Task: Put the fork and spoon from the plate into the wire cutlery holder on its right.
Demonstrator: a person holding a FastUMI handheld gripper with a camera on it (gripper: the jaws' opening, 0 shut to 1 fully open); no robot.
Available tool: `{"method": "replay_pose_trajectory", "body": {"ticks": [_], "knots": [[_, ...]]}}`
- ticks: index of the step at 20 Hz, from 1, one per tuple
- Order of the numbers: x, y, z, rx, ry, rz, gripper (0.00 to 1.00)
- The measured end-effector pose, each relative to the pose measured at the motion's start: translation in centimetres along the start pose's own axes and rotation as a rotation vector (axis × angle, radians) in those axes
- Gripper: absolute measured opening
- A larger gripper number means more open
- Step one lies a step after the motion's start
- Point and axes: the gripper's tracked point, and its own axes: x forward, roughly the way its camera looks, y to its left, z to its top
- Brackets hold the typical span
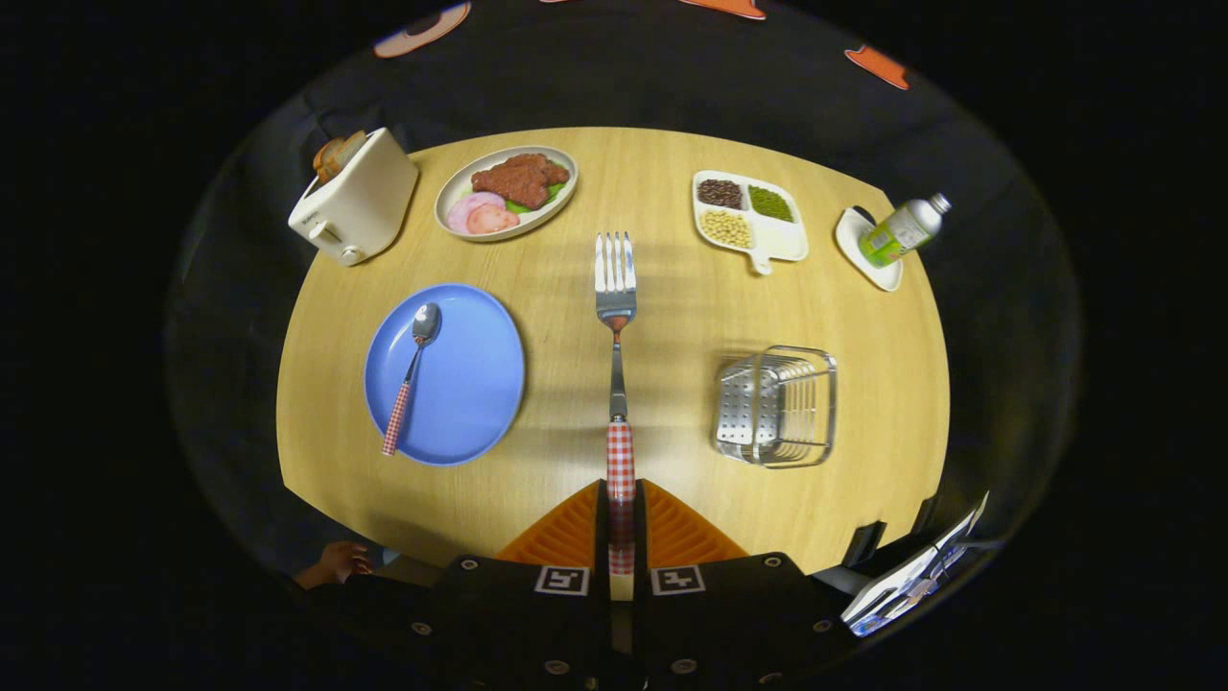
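Bench layout
Spoon lies on the plate; wire cutlery holder stands well right; fork between them.

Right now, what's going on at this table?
A person's handheld gripper is shut on the fork, clamping its checked handle between both fingers, with the tines pointing ahead over the wooden table. The spoon lies on the blue plate, ahead and to the left of the fingers. The wire cutlery holder stands ahead to the right, with no cutlery visible in it. So the fork is picked up, and neither piece is in the holder yet.
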Motion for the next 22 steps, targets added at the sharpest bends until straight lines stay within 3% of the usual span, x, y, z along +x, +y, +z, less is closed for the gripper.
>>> {"method": "replay_pose_trajectory", "body": {"ticks": [3,8,22], "knots": [[-1.7,-4.8,-0.4,0.013,0.000,-0.040,0.09],[-2.7,-9.2,-2.7,-0.050,0.091,-0.035,0.09],[0.1,-12.8,-4.7,-0.236,0.451,0.068,0.09]]}}
